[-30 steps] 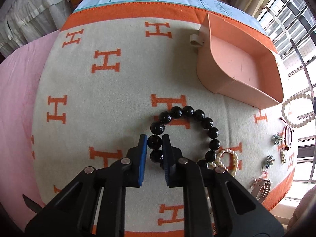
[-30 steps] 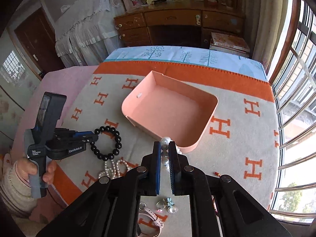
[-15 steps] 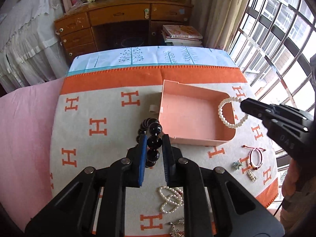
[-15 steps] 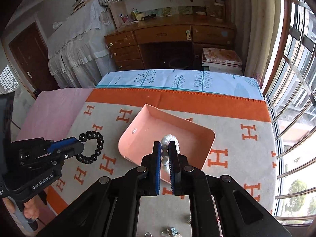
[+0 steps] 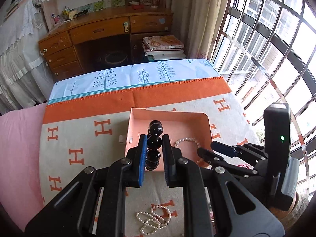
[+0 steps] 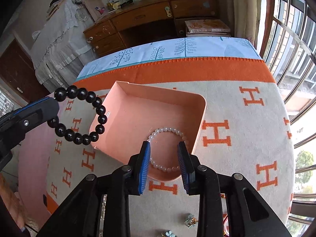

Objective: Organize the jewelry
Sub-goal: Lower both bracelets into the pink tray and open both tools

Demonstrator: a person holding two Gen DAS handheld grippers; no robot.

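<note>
My left gripper (image 5: 154, 141) is shut on a black bead bracelet (image 5: 154, 142) and holds it in the air at the near left edge of the pink tray (image 5: 171, 122). In the right wrist view the black bead bracelet (image 6: 79, 116) hangs from the left gripper (image 6: 56, 102) beside the pink tray's (image 6: 158, 102) left wall. My right gripper (image 6: 164, 148) is open above the tray's near right corner. A white pearl bracelet (image 6: 167, 150) lies in the tray below its open jaws; it also shows in the left wrist view (image 5: 187, 141).
The tray sits on a cream and orange H-patterned blanket (image 6: 237, 118). A pearl strand (image 5: 153, 220) lies on the blanket near me. Small flower charms (image 6: 190, 220) lie at the front. A wooden desk (image 5: 102, 37) and a barred window (image 5: 276, 49) stand beyond.
The right gripper opened and the white pearl bracelet dropped into the tray. The left gripper lifted the black bracelet off the blanket and carried it to the tray's edge.
</note>
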